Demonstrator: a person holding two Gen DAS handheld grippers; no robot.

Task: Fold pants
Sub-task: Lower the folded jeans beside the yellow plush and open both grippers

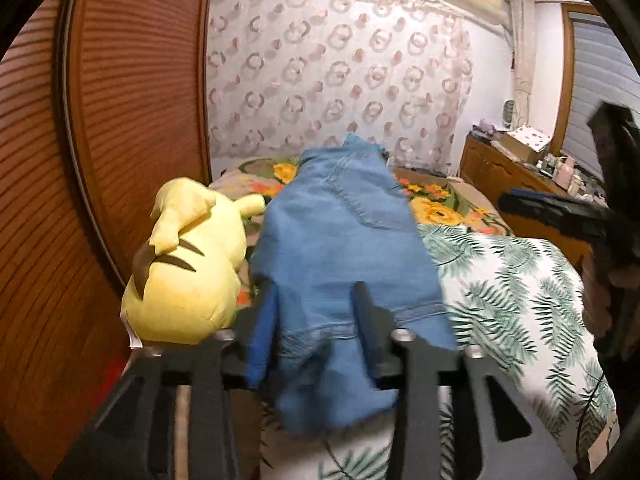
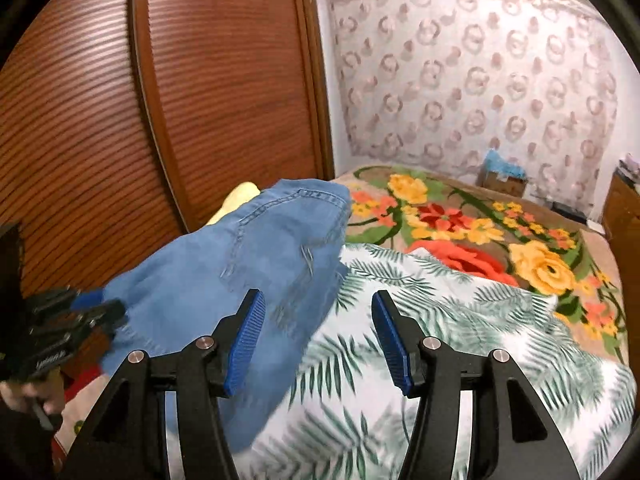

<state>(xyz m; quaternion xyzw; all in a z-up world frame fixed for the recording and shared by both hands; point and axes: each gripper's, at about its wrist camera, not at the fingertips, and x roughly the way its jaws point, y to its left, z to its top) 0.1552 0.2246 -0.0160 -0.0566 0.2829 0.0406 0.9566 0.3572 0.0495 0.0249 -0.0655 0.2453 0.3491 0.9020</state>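
Observation:
The blue denim pants (image 1: 340, 236) lie stretched along the left side of the bed, from my left gripper to the far end. My left gripper (image 1: 316, 320) has its jaws apart with the near hem of the pants draped between and over them; no pinch shows. The pants also show in the right wrist view (image 2: 248, 272). My right gripper (image 2: 318, 332) is open and empty, its blue pads (image 2: 394, 344) just right of the pants' edge, above the leaf-print cover. The left gripper appears in the right view (image 2: 72, 320), the right gripper in the left view (image 1: 560, 212).
A yellow plush toy (image 1: 192, 264) lies left of the pants against the wooden louvred wardrobe (image 1: 120, 120). The bed carries a leaf-print cover (image 2: 440, 320) and a floral blanket (image 2: 480, 232). A wooden dresser (image 1: 512, 168) with clutter stands right of the bed.

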